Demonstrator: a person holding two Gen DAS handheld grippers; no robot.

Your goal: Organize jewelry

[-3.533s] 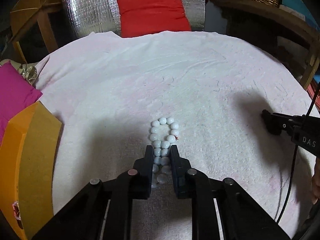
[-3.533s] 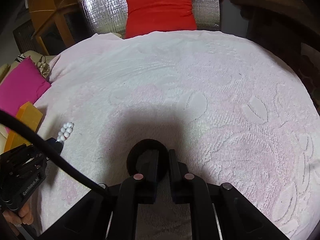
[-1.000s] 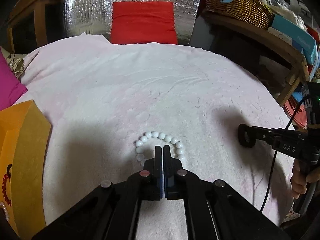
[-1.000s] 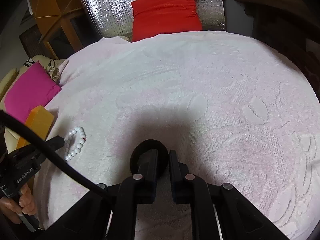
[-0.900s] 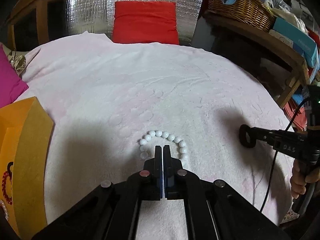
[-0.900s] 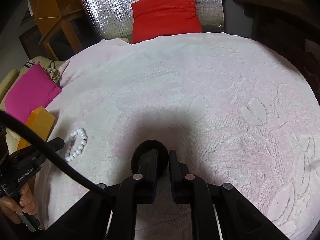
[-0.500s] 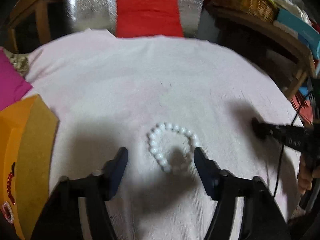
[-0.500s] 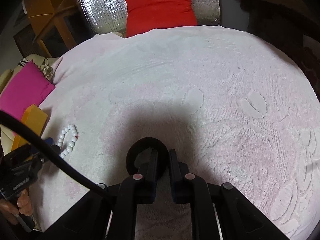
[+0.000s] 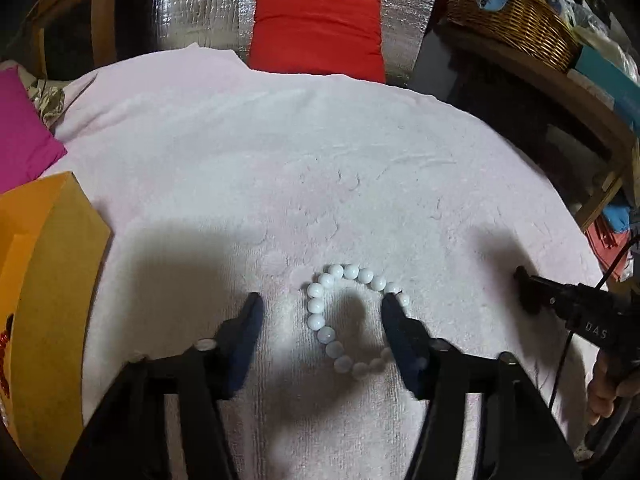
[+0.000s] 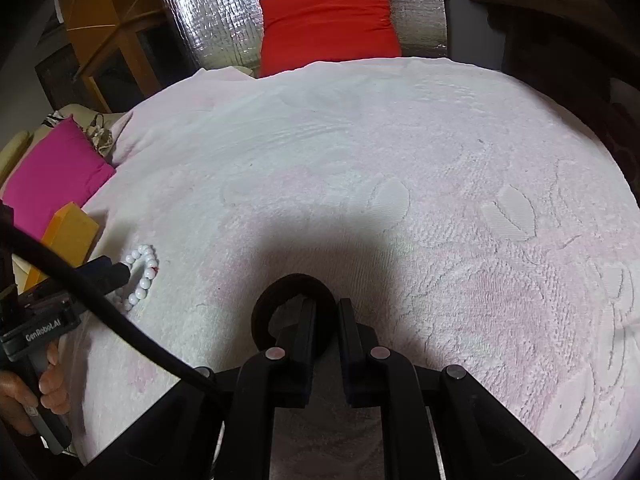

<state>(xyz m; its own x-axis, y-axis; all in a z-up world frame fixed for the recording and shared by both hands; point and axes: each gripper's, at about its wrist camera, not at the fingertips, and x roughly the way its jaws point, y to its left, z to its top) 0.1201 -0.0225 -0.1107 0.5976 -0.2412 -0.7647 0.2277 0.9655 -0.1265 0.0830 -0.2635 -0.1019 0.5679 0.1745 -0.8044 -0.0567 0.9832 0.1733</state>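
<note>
White round bead bracelet lies loose between the closing left gripper jaws, not boxed yet; right gripper pinches a black ring.

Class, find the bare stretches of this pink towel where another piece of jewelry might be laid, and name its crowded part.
Free: the towel from the red cushion toward the right gripper. Crowded: the near left, with the white bead bracelet, orange box and left gripper.

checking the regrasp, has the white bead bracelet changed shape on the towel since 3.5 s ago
Yes. The white bead bracelet, then a squeezed double strand, now lies as an open ring on the pink towel, still right of the orange box.
</note>
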